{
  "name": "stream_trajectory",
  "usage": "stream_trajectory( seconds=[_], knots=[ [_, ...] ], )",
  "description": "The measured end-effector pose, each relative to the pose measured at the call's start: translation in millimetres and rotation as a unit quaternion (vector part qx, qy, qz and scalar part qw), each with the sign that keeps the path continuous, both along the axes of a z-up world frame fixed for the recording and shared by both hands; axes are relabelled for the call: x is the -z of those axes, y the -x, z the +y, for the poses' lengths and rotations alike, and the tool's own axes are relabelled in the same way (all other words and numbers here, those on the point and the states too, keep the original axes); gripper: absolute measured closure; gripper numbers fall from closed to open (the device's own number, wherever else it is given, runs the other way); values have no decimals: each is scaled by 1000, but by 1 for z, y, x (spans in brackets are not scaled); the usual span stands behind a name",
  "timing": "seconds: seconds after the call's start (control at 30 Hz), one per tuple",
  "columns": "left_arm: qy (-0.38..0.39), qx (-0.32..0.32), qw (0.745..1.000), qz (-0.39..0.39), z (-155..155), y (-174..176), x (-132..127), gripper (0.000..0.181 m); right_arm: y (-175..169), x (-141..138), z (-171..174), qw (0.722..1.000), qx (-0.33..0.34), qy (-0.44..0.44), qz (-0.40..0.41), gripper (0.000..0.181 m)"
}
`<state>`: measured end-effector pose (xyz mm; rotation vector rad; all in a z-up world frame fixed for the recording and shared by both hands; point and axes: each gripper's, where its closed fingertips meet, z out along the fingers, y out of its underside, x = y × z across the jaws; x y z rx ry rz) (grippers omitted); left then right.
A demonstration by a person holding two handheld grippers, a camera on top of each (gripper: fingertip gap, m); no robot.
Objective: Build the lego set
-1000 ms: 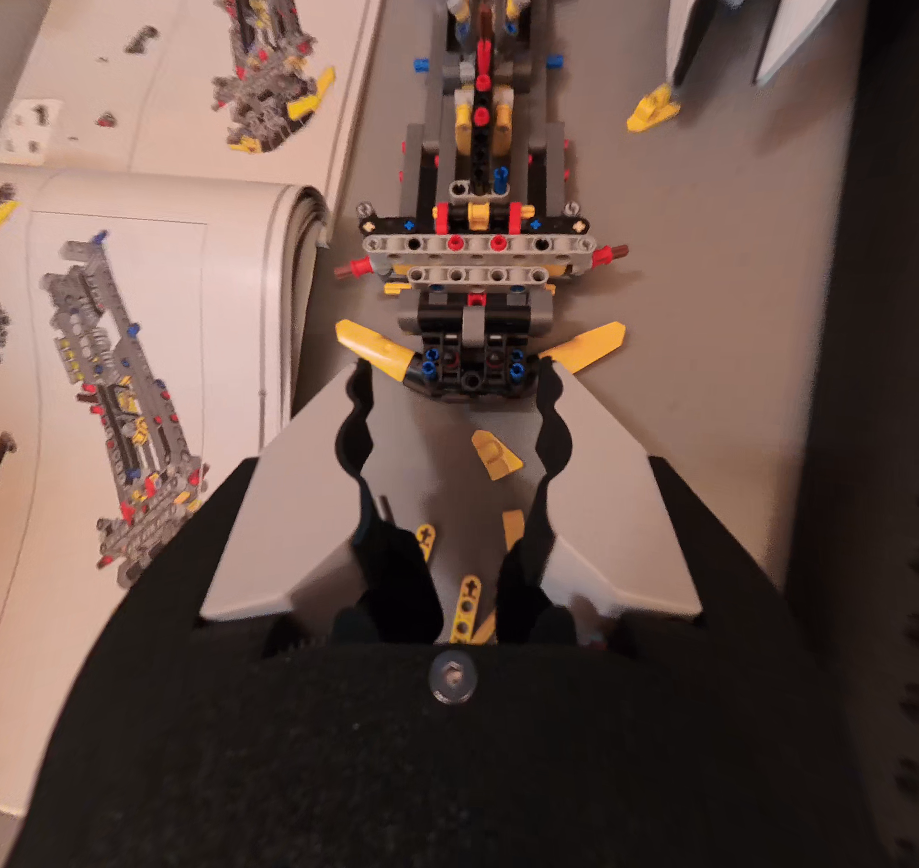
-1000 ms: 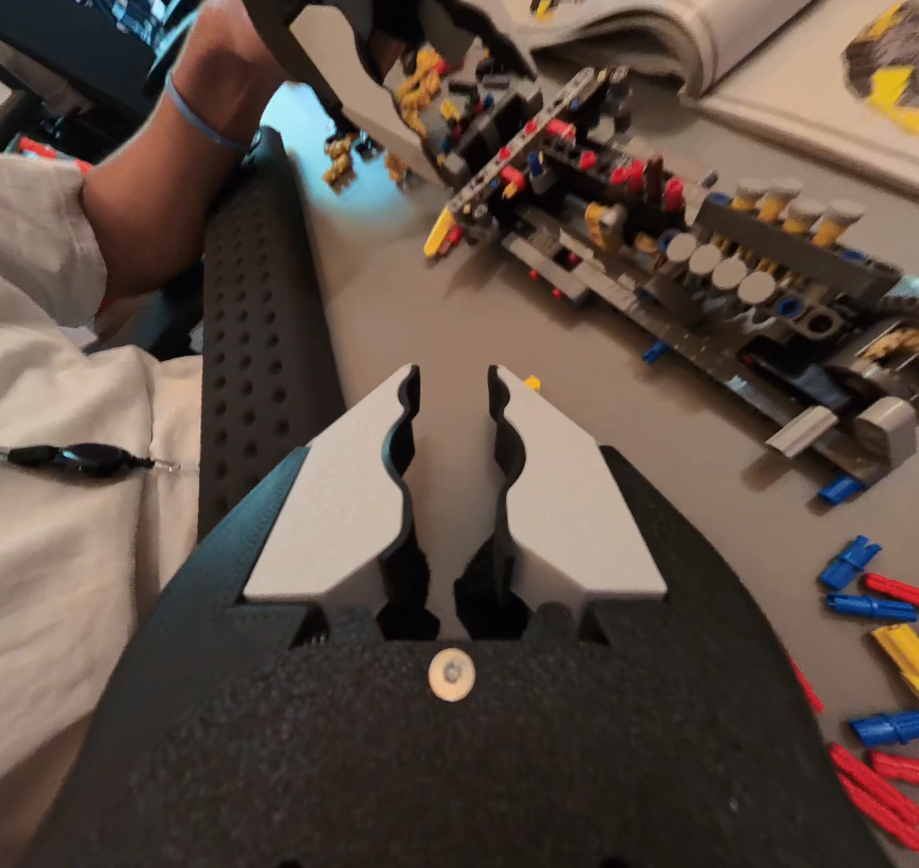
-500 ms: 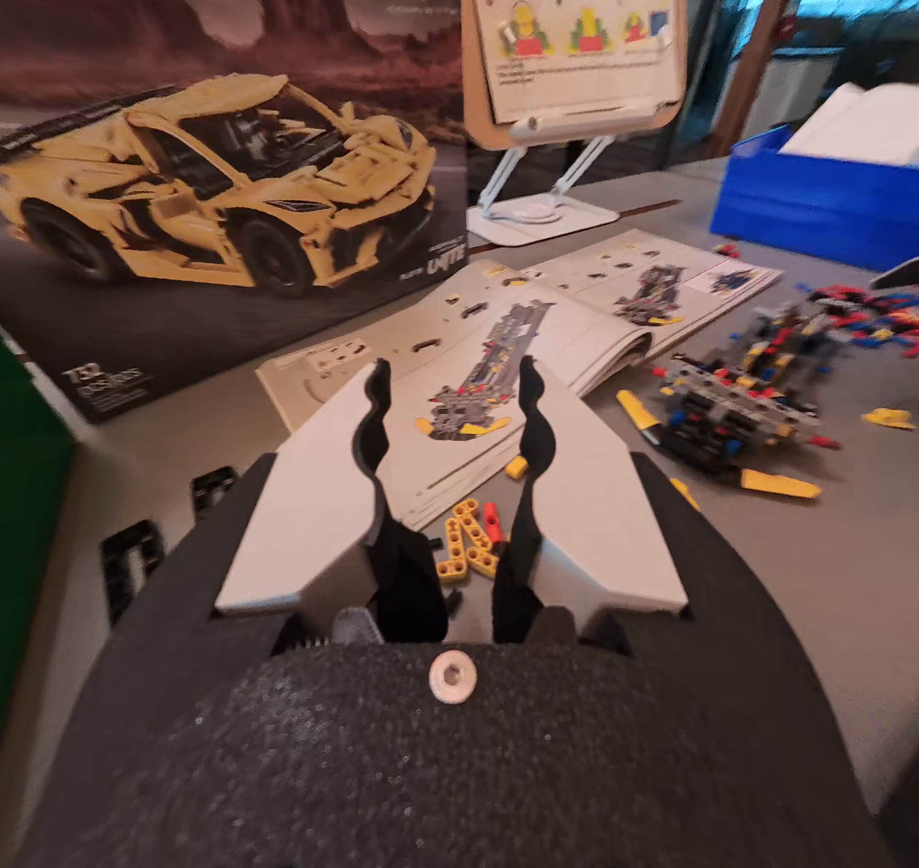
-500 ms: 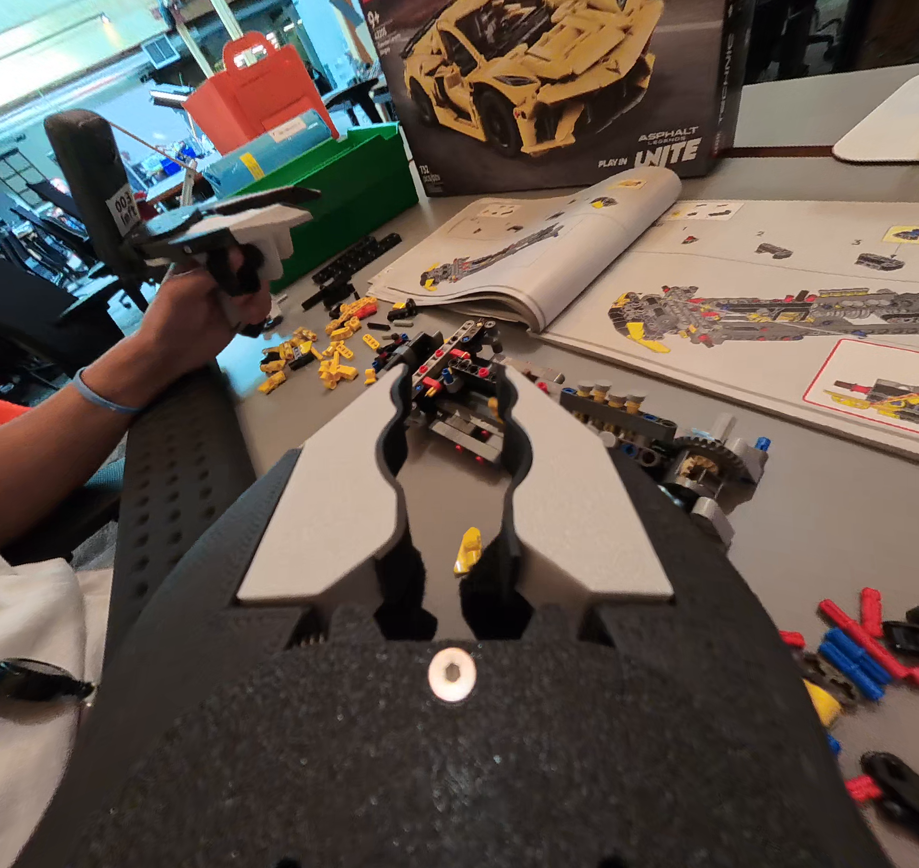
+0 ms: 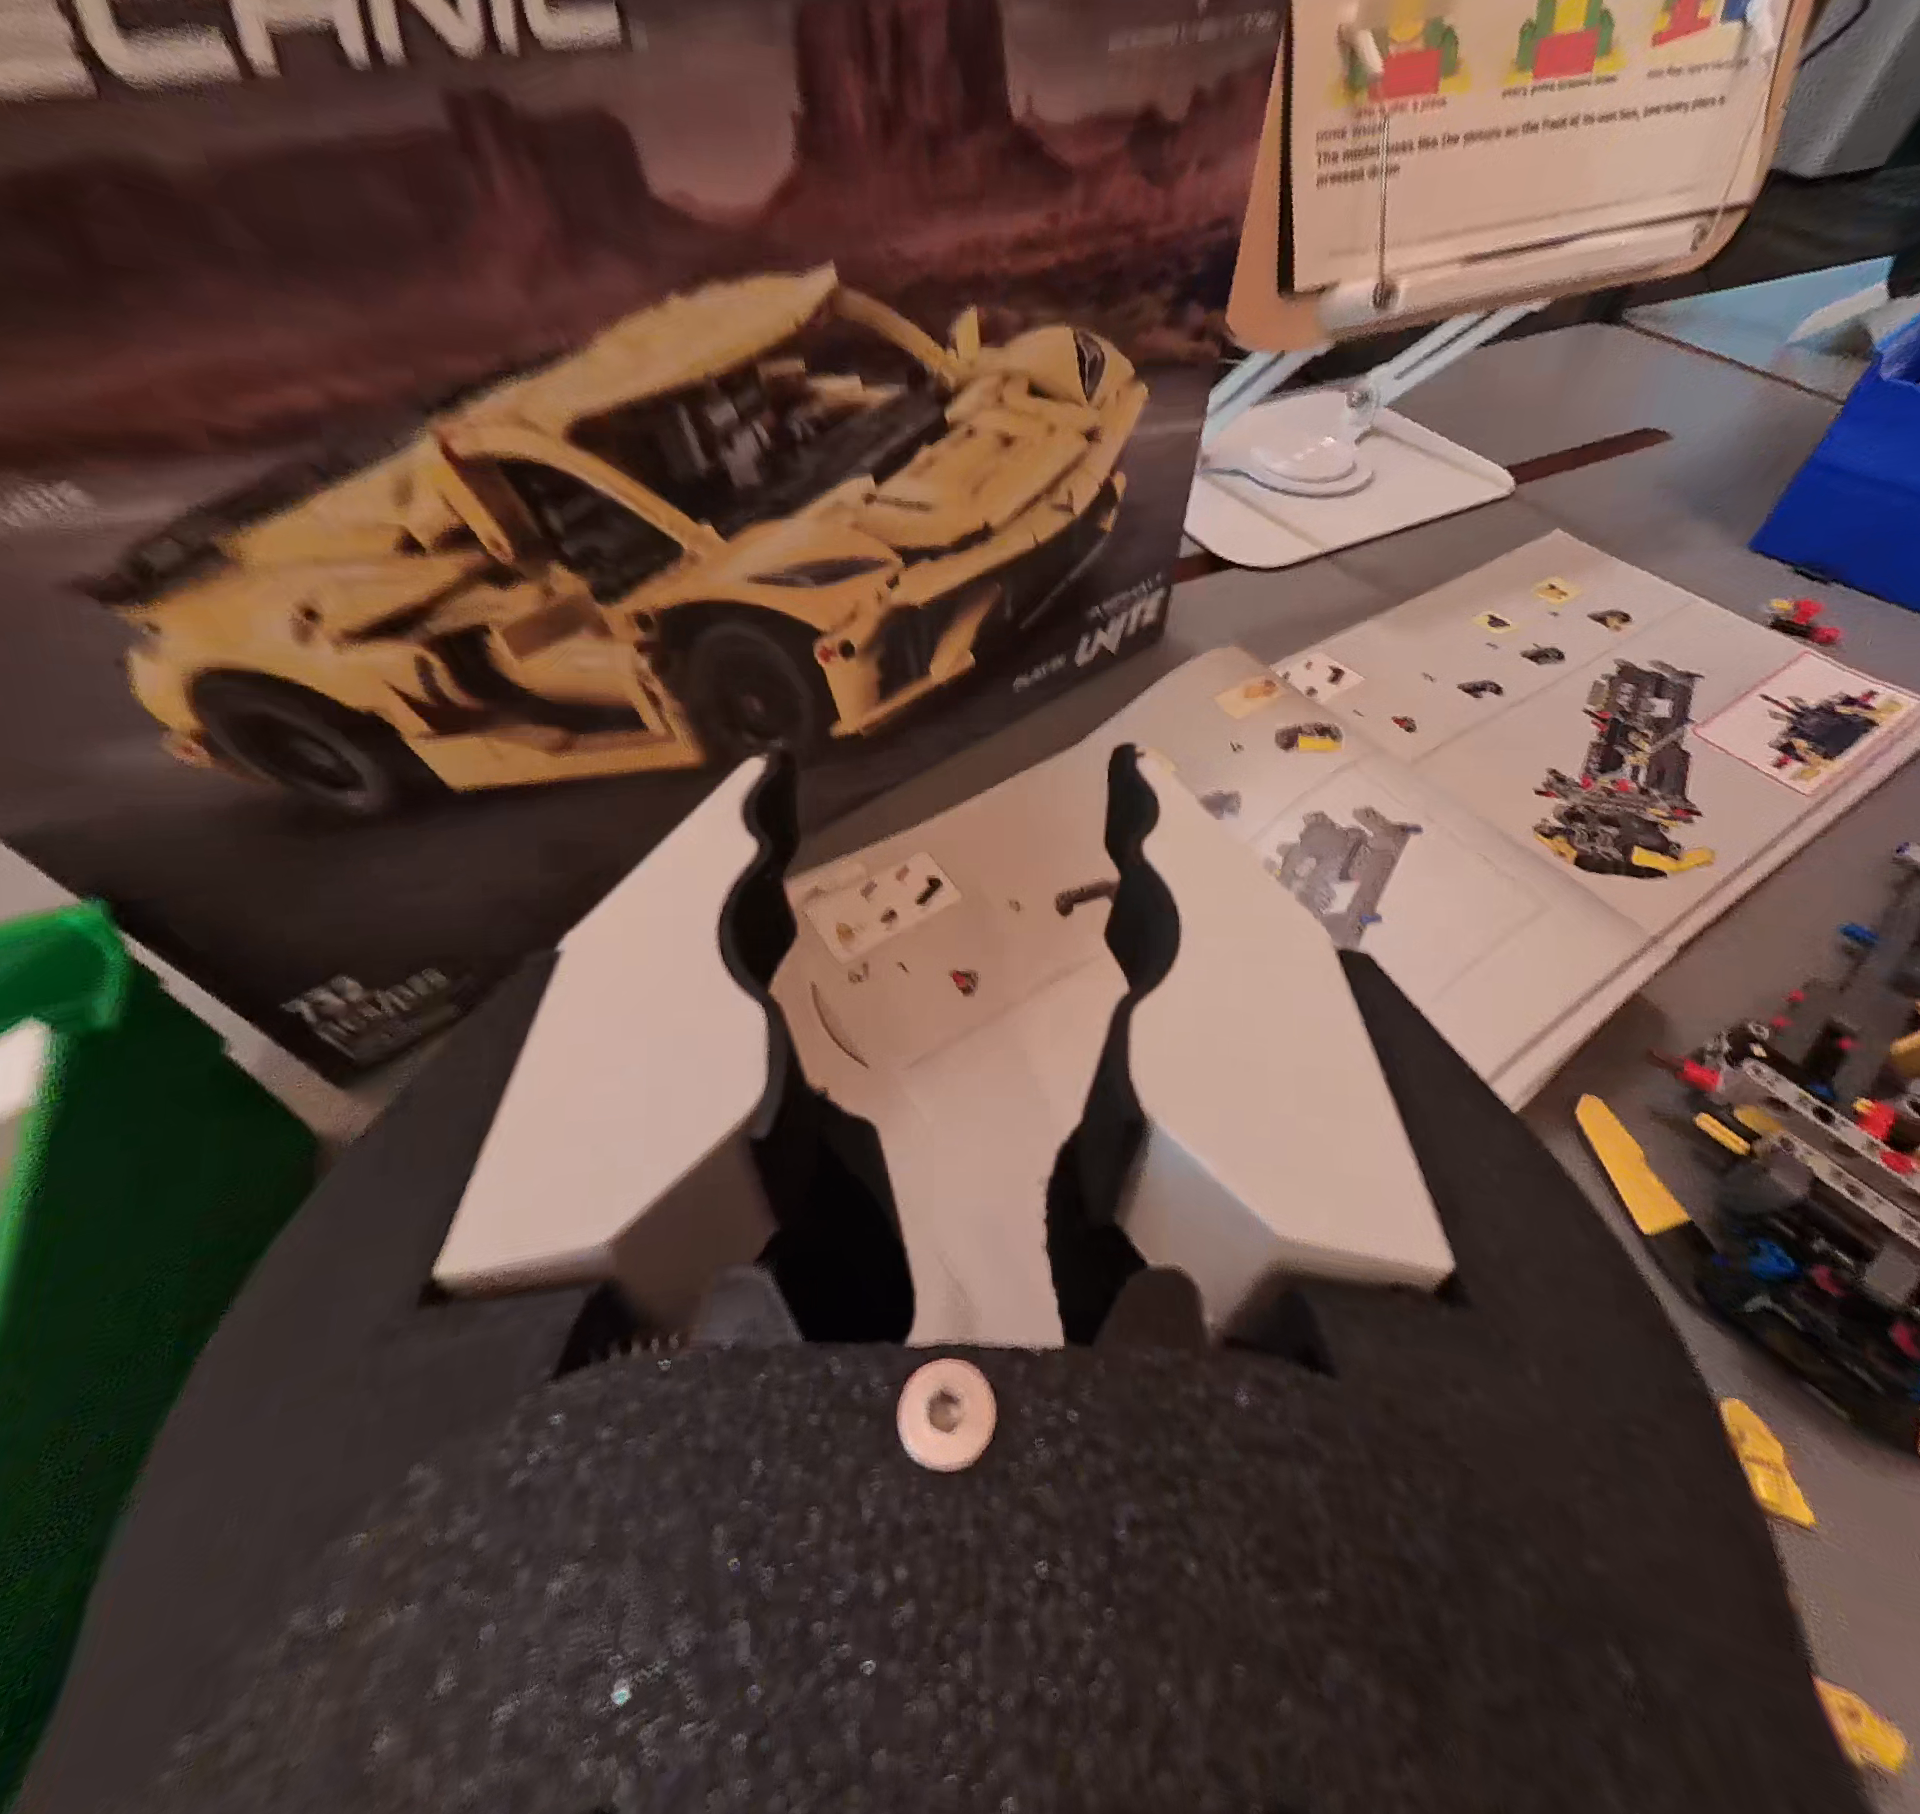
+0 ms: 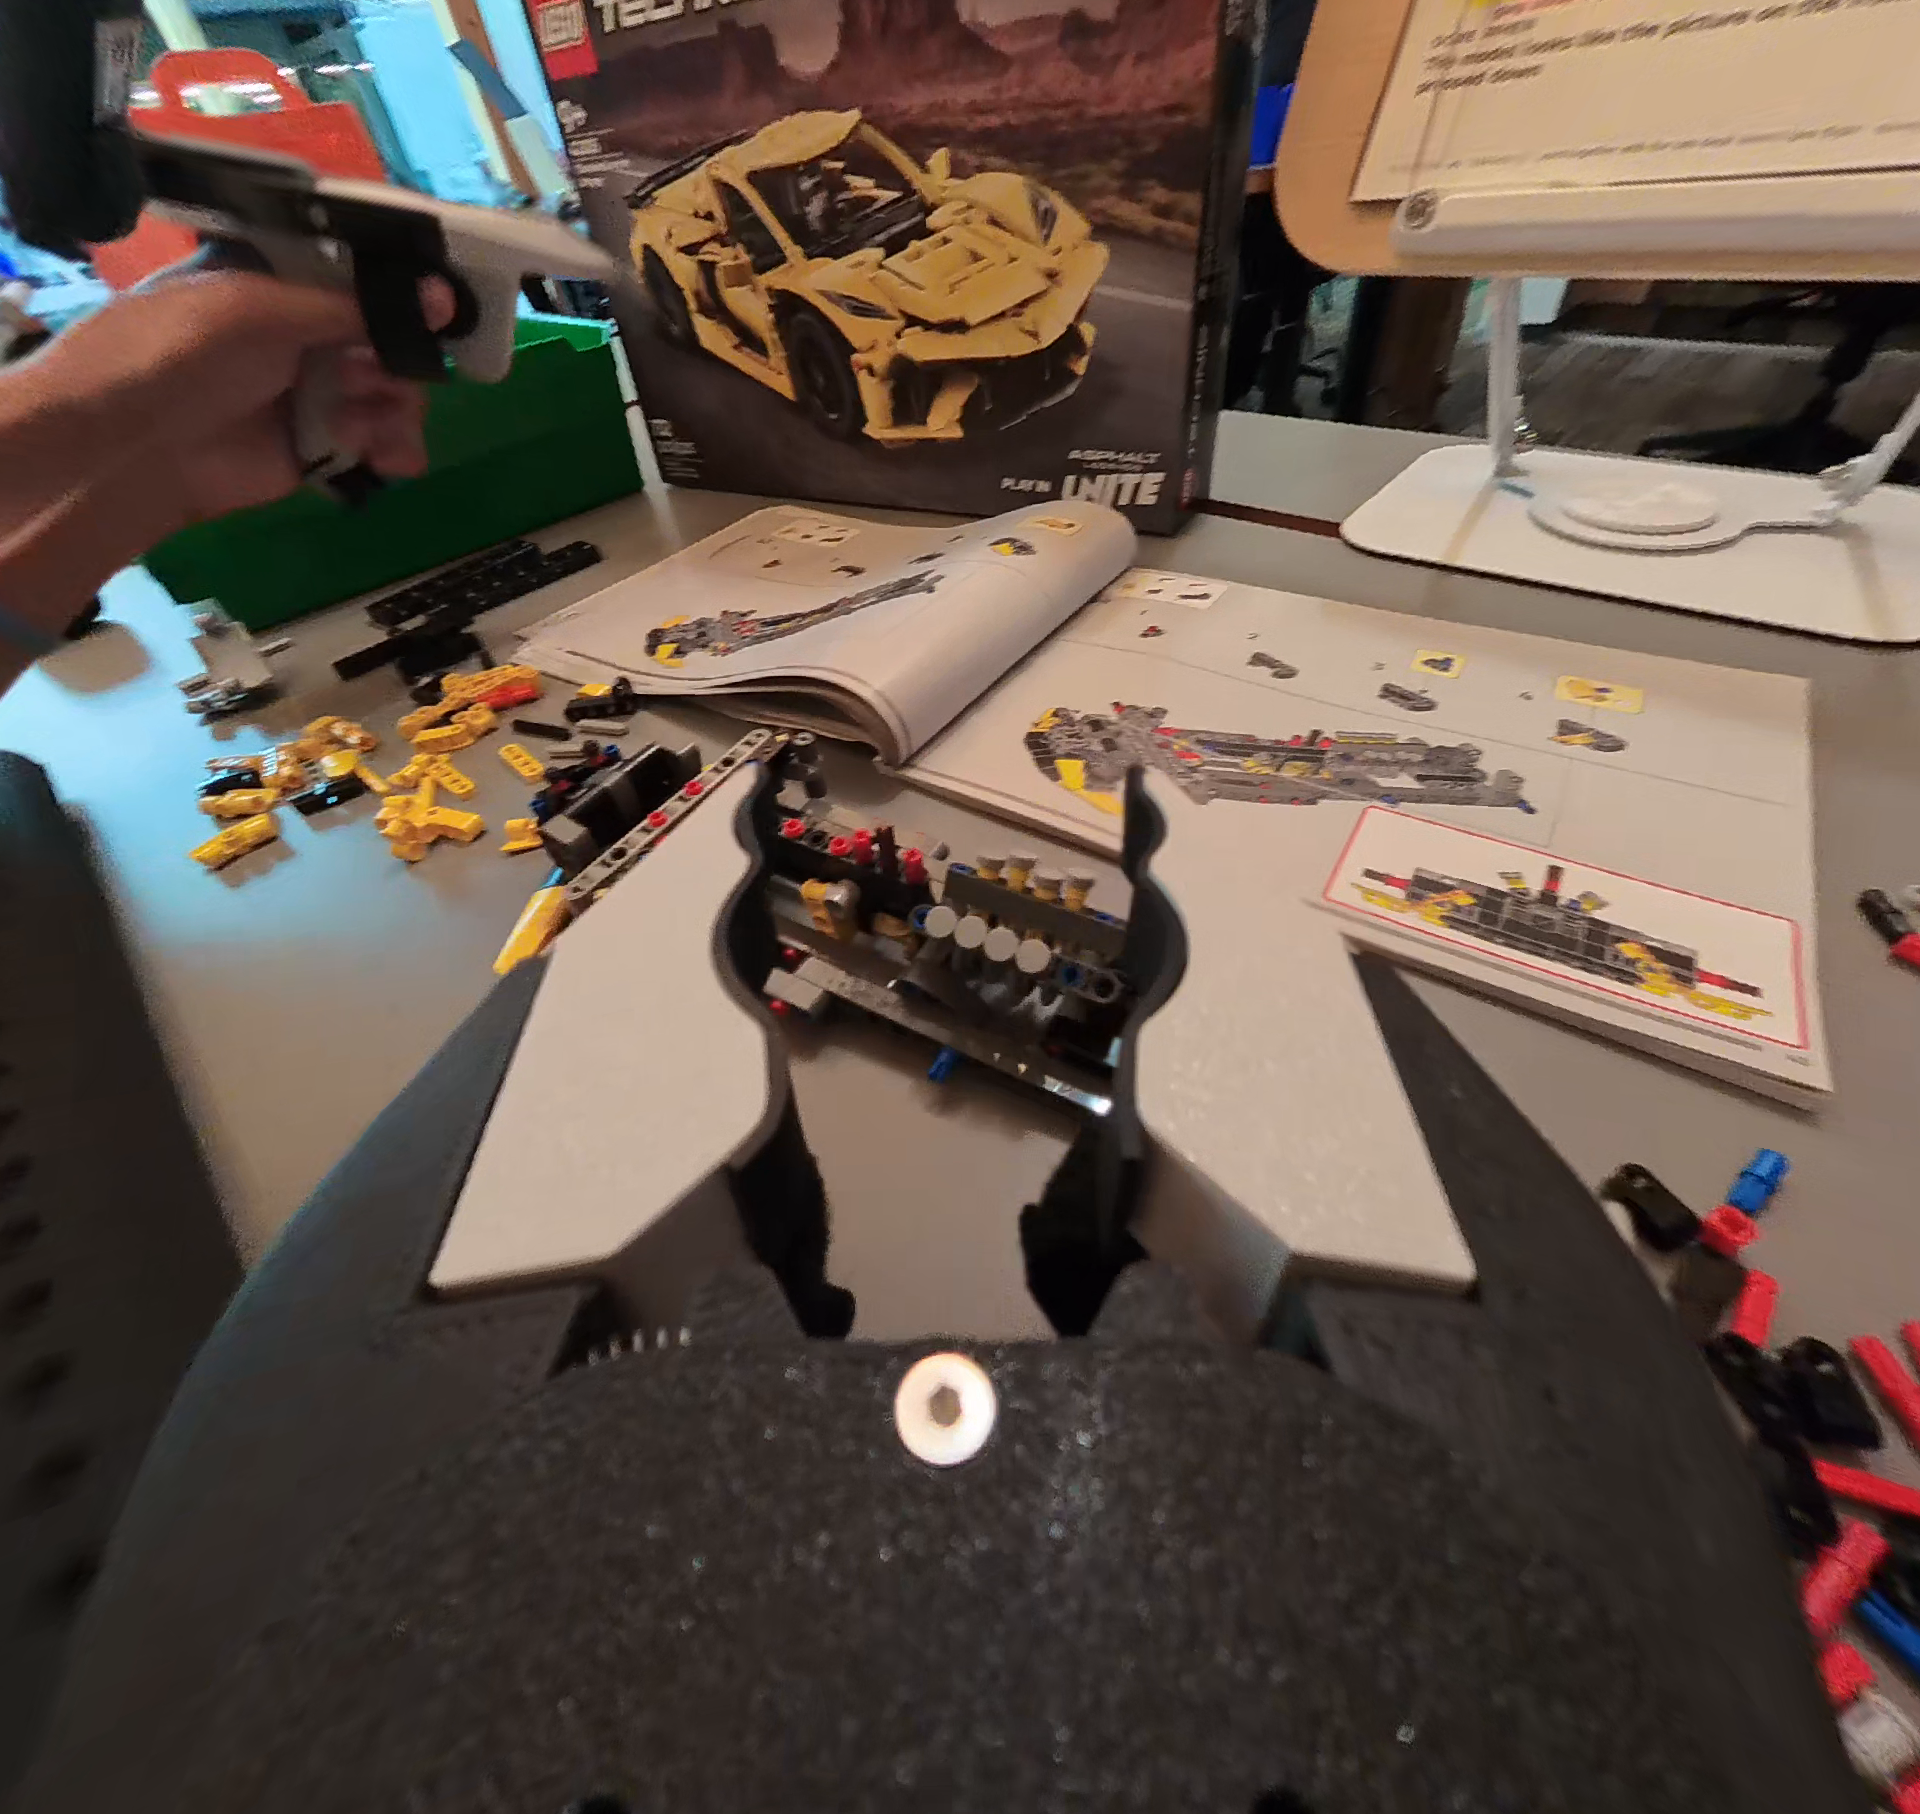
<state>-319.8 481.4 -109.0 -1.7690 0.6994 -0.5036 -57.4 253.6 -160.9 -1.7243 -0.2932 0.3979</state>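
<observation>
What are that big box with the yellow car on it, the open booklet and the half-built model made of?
The box looks like printed cardboard with a slight sheen, folded at a sharp corner. The booklet seems to be thin matte paper, since its pages curl at the spine. The half-built model appears to be hard moulded plastic: smooth, evenly coloured pieces with faint highlights.

left tool point(image 5: 951, 788) lifted from the chassis point(image 6: 935, 923) toward the box point(image 5: 520, 310), right tool point(image 6: 940, 788) opened wider
</observation>
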Motion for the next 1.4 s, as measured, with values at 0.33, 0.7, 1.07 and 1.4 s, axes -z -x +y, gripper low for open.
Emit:
stream_trajectory(
  seconds=[0.33, 0.7, 1.07, 1.4],
  knots=[
    [49, 5, 998, 32, -8, 9, 61, 122, -27, -12, 8, 989, 111, -69, -66, 109],
    [126, 10, 991, 42, -15, 0, 90, 139, -35, 12, 22, 994, 97, 18, -44, 139],
    [126, 12, 991, 38, -11, 10, 88, 147, -34, 14, 21, 994, 92, 40, -32, 143],
    [70, -38, 997, 0, 3, 34, 53, 149, -28, 9, 18, 995, 87, 29, -46, 142]
  ],
)
